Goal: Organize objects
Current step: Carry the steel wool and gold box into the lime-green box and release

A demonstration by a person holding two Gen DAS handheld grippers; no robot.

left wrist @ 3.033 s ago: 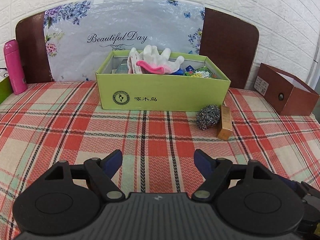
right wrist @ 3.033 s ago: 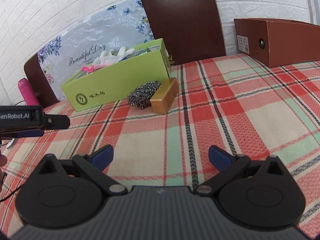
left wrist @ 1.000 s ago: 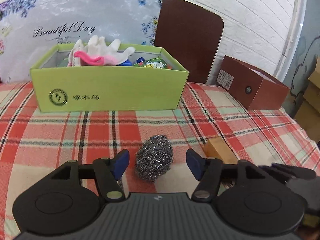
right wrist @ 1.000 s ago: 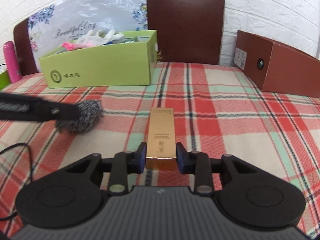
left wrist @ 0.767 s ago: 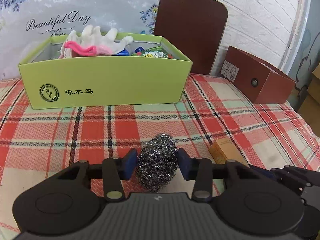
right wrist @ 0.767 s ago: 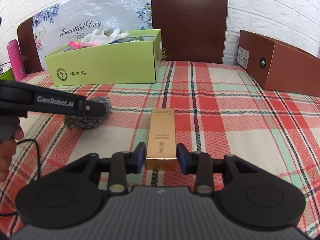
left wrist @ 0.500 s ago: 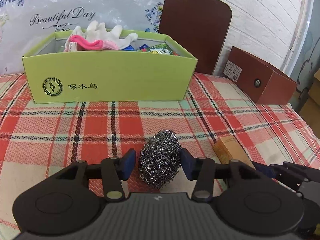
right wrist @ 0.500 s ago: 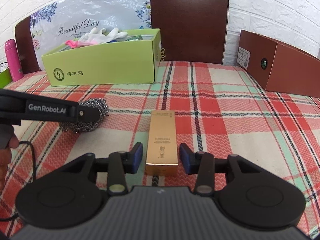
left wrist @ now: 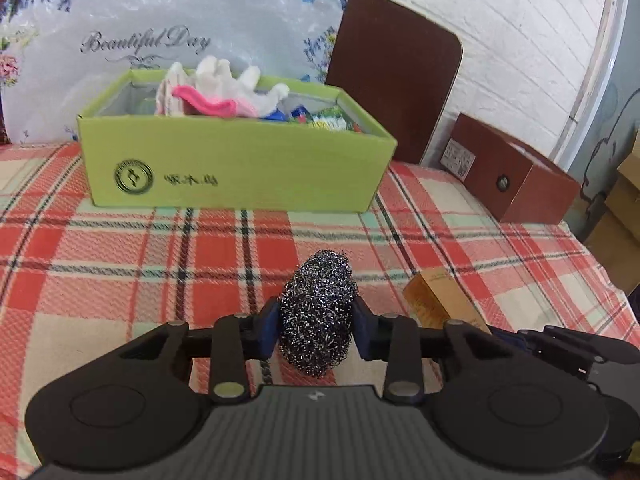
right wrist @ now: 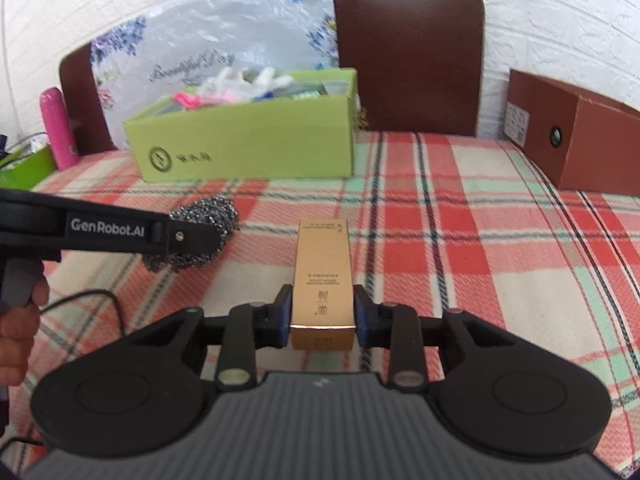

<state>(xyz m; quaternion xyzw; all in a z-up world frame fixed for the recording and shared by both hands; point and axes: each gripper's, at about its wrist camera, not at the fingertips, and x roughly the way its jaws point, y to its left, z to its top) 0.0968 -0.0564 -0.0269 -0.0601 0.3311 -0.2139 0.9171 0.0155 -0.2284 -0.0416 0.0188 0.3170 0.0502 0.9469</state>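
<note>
The scourer (left wrist: pixel 318 312) is clamped between the pads of the left gripper (left wrist: pixel 316 330), whose jaws have just been closing; whether it is lifted clear of the cloth (left wrist: pixel 120 272) cannot be told. The gold box (right wrist: pixel 323 280) is gripped near its close end by the right gripper (right wrist: pixel 322 318), jaws just narrowed onto it. The green box (left wrist: pixel 236 168), holding gloves (left wrist: pixel 224 90), is seen behind both.

"GenRobot.AI" on left claw (right wrist: pixel 192 236)

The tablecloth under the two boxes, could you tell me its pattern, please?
Red, cream and mint plaid tablecloth, clearest in the right wrist view.
</note>
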